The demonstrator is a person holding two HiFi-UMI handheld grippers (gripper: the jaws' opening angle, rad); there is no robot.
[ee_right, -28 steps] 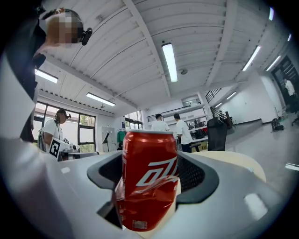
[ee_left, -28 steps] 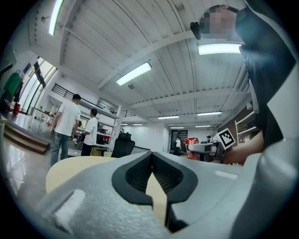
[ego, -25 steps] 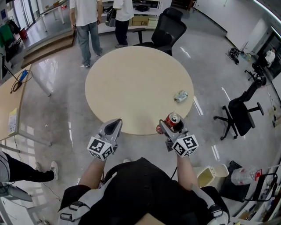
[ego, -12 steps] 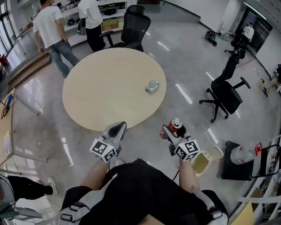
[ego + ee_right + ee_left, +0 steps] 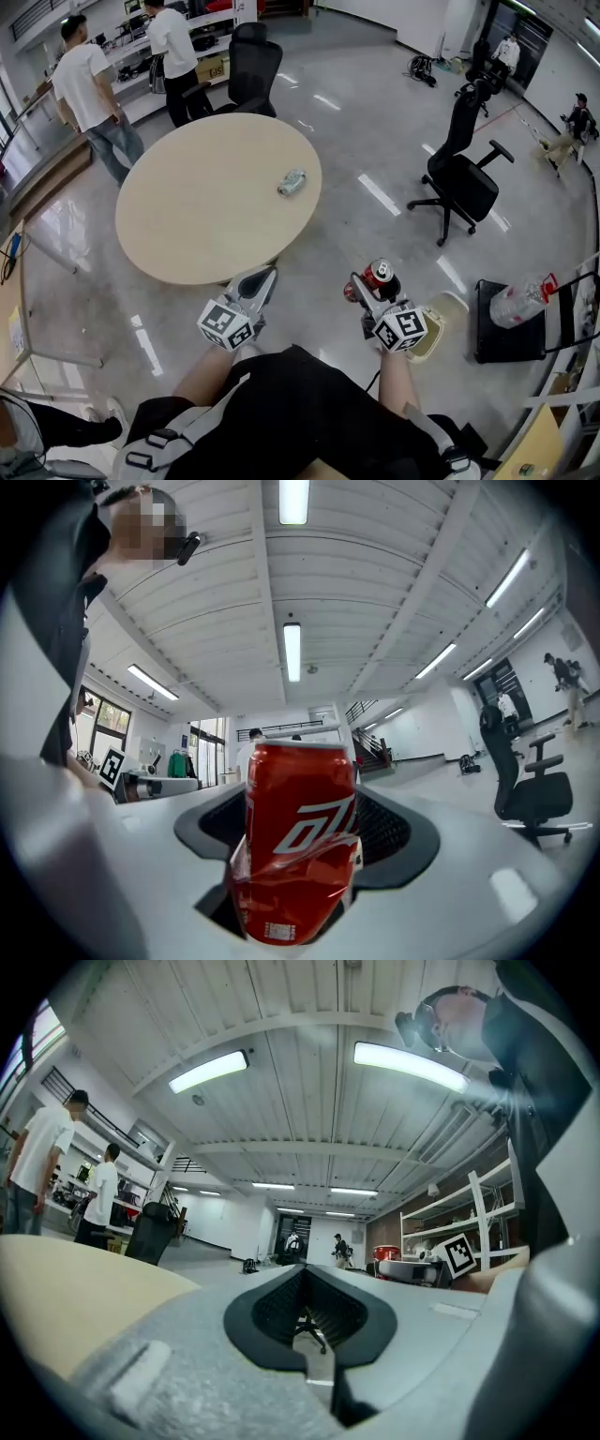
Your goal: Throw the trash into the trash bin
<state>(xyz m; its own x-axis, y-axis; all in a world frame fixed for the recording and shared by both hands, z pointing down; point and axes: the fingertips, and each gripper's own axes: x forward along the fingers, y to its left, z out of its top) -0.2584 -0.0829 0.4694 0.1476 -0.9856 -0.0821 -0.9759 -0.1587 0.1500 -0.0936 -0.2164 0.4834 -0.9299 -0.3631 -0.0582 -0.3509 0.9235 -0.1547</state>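
Note:
In the head view my right gripper (image 5: 372,281) is shut on a dented red soda can (image 5: 380,275), held upright over the floor just right of the round table (image 5: 187,216). The right gripper view shows the can (image 5: 298,846) pinched between the black pads of that gripper (image 5: 300,860). A cream trash bin (image 5: 437,328) stands on the floor right beside this gripper's marker cube, partly hidden by it. My left gripper (image 5: 265,276) sits at the table's near edge, shut and empty; its own view (image 5: 309,1299) shows nothing between the pads. A crushed silver can (image 5: 292,182) lies on the table.
A black office chair (image 5: 459,178) stands right of the table, another (image 5: 251,70) behind it. Two people (image 5: 89,89) stand at the far left. A black box (image 5: 506,328) with a plastic bottle (image 5: 520,302) over it sits right of the bin.
Both grippers have swung right, off the table top and toward the bin, which now lies next to the right gripper. The red can stays gripped. The table has slid to the left in view.

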